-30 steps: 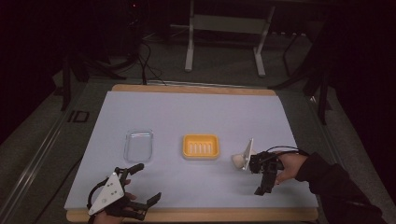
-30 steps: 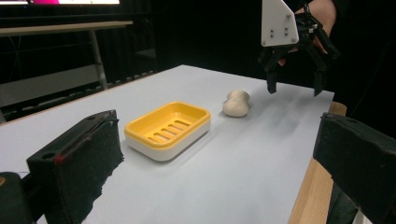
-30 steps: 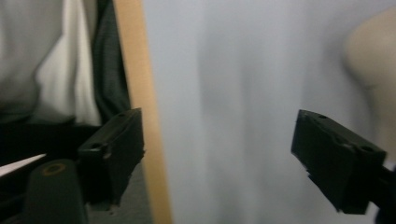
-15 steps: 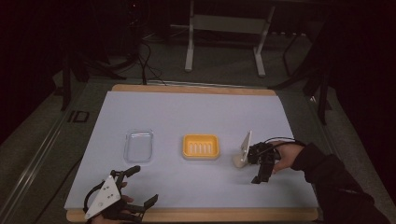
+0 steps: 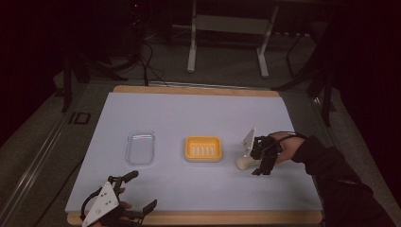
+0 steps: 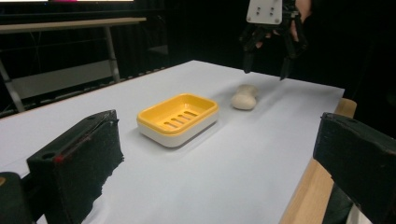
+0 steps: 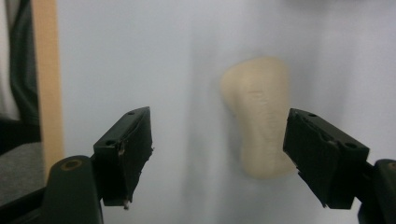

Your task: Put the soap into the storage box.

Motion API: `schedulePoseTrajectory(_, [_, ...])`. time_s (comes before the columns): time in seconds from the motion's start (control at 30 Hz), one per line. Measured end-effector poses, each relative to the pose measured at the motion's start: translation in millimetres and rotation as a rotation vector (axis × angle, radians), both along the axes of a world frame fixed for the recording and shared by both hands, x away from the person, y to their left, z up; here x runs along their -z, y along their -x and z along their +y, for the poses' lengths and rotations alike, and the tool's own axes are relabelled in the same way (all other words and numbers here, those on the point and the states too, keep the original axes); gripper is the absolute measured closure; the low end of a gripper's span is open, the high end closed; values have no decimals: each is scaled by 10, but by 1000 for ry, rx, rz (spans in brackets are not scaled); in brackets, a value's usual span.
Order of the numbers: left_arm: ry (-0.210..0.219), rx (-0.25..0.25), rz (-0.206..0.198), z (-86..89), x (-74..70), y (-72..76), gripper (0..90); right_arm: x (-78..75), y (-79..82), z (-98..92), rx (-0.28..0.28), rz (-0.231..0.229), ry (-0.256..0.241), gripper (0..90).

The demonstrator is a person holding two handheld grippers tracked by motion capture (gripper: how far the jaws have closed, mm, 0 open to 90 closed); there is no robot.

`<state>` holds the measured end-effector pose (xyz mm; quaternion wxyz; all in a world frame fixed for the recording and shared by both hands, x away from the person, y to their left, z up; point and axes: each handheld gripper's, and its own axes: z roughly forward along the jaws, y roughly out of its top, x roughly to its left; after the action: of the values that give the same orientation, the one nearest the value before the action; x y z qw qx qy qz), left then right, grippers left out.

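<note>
Right gripper [image 7: 217,158], fingers spread above soap bar [image 7: 259,116]: looks hard, light, likely slick; pinch its narrow waist.

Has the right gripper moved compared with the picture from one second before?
Yes. The right gripper has moved toward the far edge of the table and now hangs over the soap, closer to the yellow dish, which stayed in place.

On the table [image 5: 198,111], the soap dish [image 5: 203,148] lies between the clear tray [image 5: 141,147] and the soap bar [image 5: 245,162].
</note>
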<state>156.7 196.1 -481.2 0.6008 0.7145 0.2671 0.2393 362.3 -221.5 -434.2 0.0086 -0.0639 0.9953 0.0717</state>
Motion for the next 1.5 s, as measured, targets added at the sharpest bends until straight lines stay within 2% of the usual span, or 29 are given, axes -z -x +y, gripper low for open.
schedulePoseTrajectory(0.07, [1, -3, -1, 5, 0, 19, 12, -2, -23, -2, -21, -25, -22, 253])
schedulePoseTrajectory(0.2, [-3, -15, 1, 26, 6, 53, 12, 7, -82, -5, -50, -40, -44, 292])
schedulePoseTrajectory(0.37, [3, -28, 4, 47, 9, 87, 12, 73, -149, 8, -51, -35, -31, 292])
schedulePoseTrajectory(0.6, [-1, -30, 6, 59, 16, 123, 12, 212, -200, 54, -91, -73, -1, 308])
schedulePoseTrajectory(0.87, [0, -37, 4, 68, 18, 143, 12, 278, -244, 67, -106, -67, 2, 314])
schedulePoseTrajectory(0.97, [3, -38, 4, 68, 17, 149, 12, 387, -256, 83, -113, -49, 35, 315])
schedulePoseTrajectory(1.1, [0, -34, 5, 64, 20, 145, 12, 483, -274, 75, -107, -52, 68, 323])
schedulePoseTrajectory(1.27, [-1, -31, 9, 58, 21, 145, 12, 557, -299, 57, -108, -37, 74, 359])
schedulePoseTrajectory(1.3, [-1, -31, 9, 57, 22, 146, 12, 588, -319, 51, -92, -30, 81, 373])
schedulePoseTrajectory(1.47, [0, -32, 7, 60, 23, 144, 12, 607, -330, 59, -99, -29, 88, 411])
schedulePoseTrajectory(1.5, [1, -32, 6, 61, 21, 145, 12, 618, -326, 64, -107, -40, 93, 458])
